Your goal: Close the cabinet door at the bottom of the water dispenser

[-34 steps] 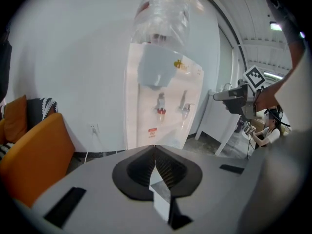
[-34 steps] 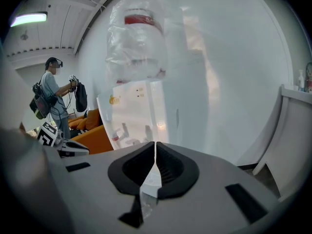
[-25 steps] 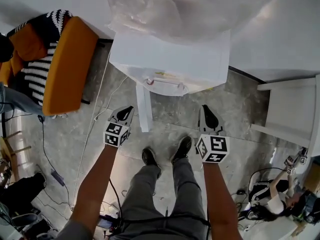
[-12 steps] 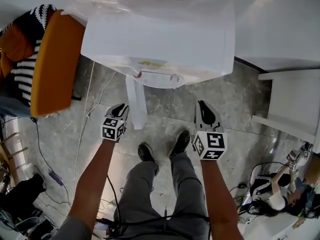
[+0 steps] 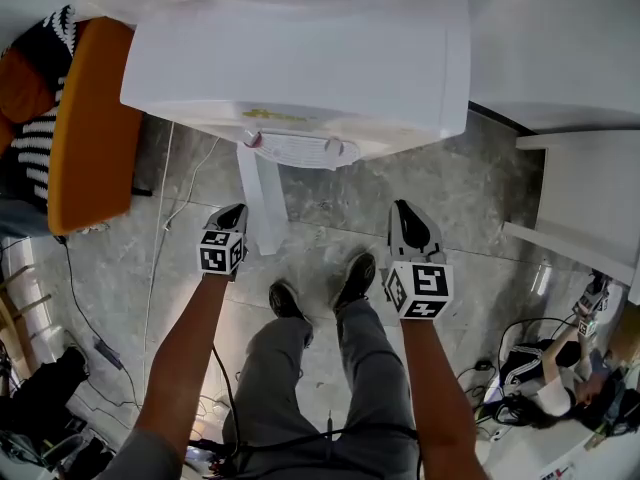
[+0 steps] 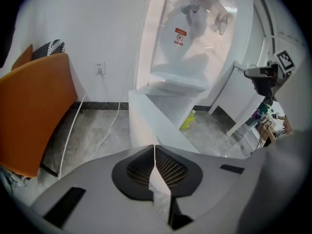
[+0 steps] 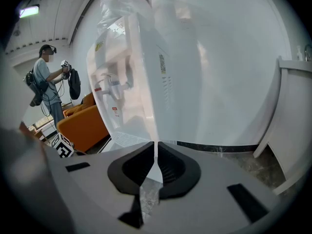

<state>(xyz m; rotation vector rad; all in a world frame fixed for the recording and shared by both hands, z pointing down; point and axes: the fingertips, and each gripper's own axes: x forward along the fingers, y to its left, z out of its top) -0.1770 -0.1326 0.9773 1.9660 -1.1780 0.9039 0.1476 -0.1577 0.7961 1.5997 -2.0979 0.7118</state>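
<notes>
Far L: orange chair (image 5: 85,128) w/ a striped cushion (image 5: 25,143) on it. Thin white cable (image 5: 160,238) on the grey floor (image 5: 330,208) next to it.

Next: L hand-held gripper (image 5: 231,212), jaws pressed together, nothing btwn them. Pointed at the cabinet door (image 5: 258,203).

Cabinet door still open: thin white panel, edge-on, sticking out from the bottom of the water dispenser (image 5: 300,58) toward the shoes (image 5: 285,303). Just R of the L hand-held gripper; can't tell if touching. From the L gripper view: door edge (image 6: 146,116) right ahead of the jaws, a small yellow bottle (image 6: 188,120) on the floor past it.

Water dispenser: big, white, clear plastic wrap up top, round drip tray (image 5: 295,148) in front.

R hand-held gripper (image 5: 403,208): jaws together too, holding nothing, well apart from the door.

Far R: white furniture (image 5: 590,198).
</notes>
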